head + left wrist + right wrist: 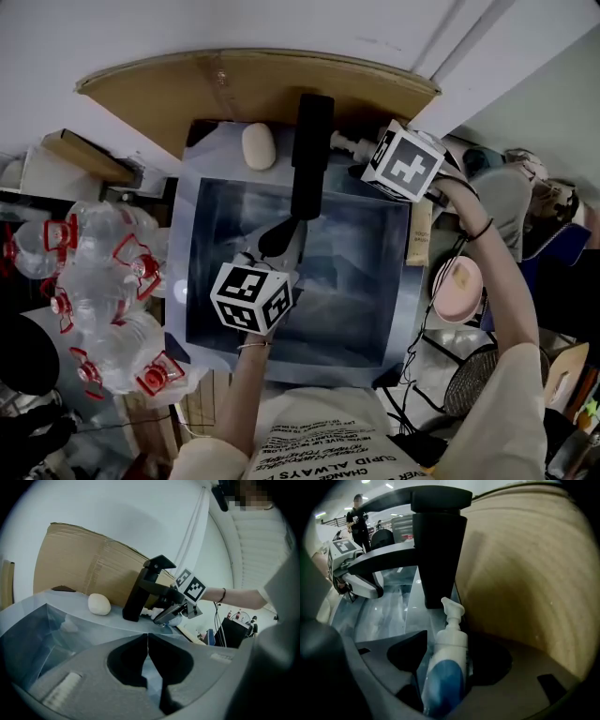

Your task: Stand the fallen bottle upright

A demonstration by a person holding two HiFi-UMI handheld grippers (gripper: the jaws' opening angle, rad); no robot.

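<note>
Here the bottle [451, 644], a white pump bottle with a blue label, lies on its side on the back rim of the sink [183, 234], at the rear right corner. Its pump head points at the foot of the black tap [309, 155] and is just short of it. The right gripper [444, 681] comes down steeply over this corner with its jaws spread wide, one on each side of the bottle's body. The jaws stand close to the bottle, but from this angle they seem not to be pressing on it, and I cannot be sure whether a pad touches. Behind the bottle and the tap, a sheet of cardboard [244, 80] leans against the white wall, just beyond the rear edge of the sink. A pale oval lump [259, 146], perhaps soap, rests on the back rim to the left of the tap, well apart from the bottle. The left gripper [148, 641] hangs over the basin, nearer its front left than its middle, and points towards the tap at a shallow downward slant. Its jaws are closed together with nothing between them, the tips meeting along a thin line. Beyond the left edge of the sink is a heap of clear bottles [103, 291] with red caps. Beyond the right edge sits a round pink thing [457, 286], too unclear to name.
</note>
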